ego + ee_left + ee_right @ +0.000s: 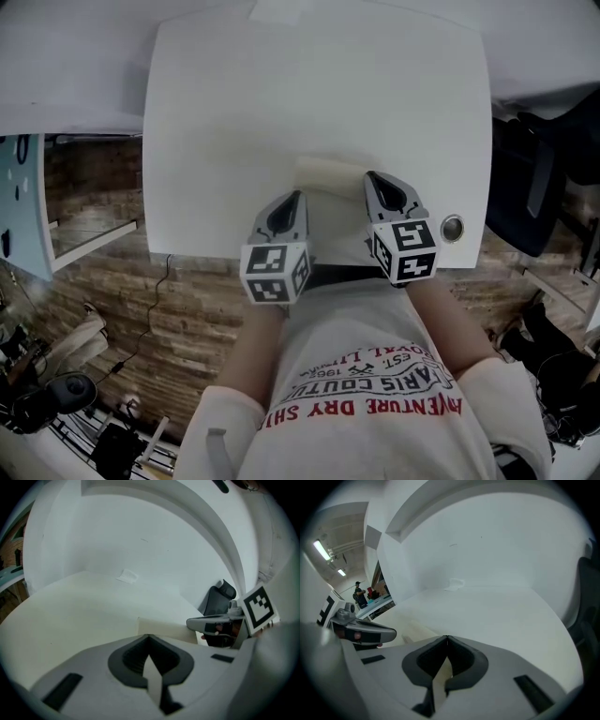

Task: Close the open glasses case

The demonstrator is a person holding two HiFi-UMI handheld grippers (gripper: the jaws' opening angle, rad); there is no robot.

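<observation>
White table point(234, 112), cream case point(326, 175) near my edge, sitting between the grippers. Left gripper point(297, 195) and right gripper point(371, 176) are both clenched on nothing. I'd press the lid down with both tips evenly so the case doesn't skid.

A pale cream glasses case point(328, 176) is shown lying flat on the white bench point(281, 103), near the bench's front edge and slightly right of its middle. The case is plain, smooth and straight-edged. Whether its lid is open cannot be told.
</observation>
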